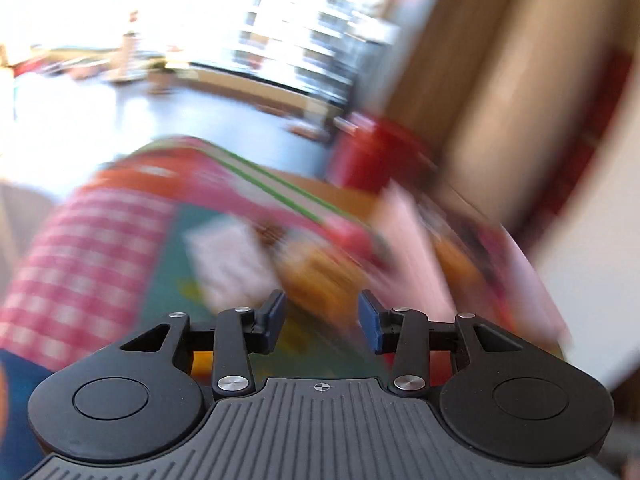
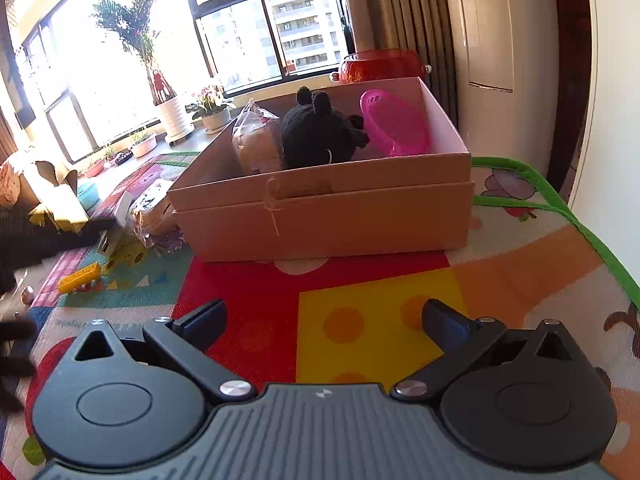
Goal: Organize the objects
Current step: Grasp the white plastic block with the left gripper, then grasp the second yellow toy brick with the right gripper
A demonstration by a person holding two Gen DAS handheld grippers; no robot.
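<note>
- Nearest the lens: right gripper (image 2: 324, 322), jaws spread wide, nothing between, hovering low over play mat (image 2: 380, 320) in front of cardboard box (image 2: 320, 216).
- Left of box: yellow toy truck (image 2: 80, 278), power bank (image 2: 108, 246) and bagged items (image 2: 154, 216), loose on mat, likely awaiting sorting.
- Inside box: bread bag (image 2: 258, 144), black plush (image 2: 316, 132), pink basket (image 2: 394, 124), seemingly already tidied.
- Left gripper (image 1: 322, 320): jaws parted, empty, view heavily blurred.

Home living room, colourful play mat (image 2: 360, 280) under the tool, potted plants (image 2: 172, 116) on the sill ahead-left, curtain (image 2: 396, 8) ahead, apartment blocks outside.
</note>
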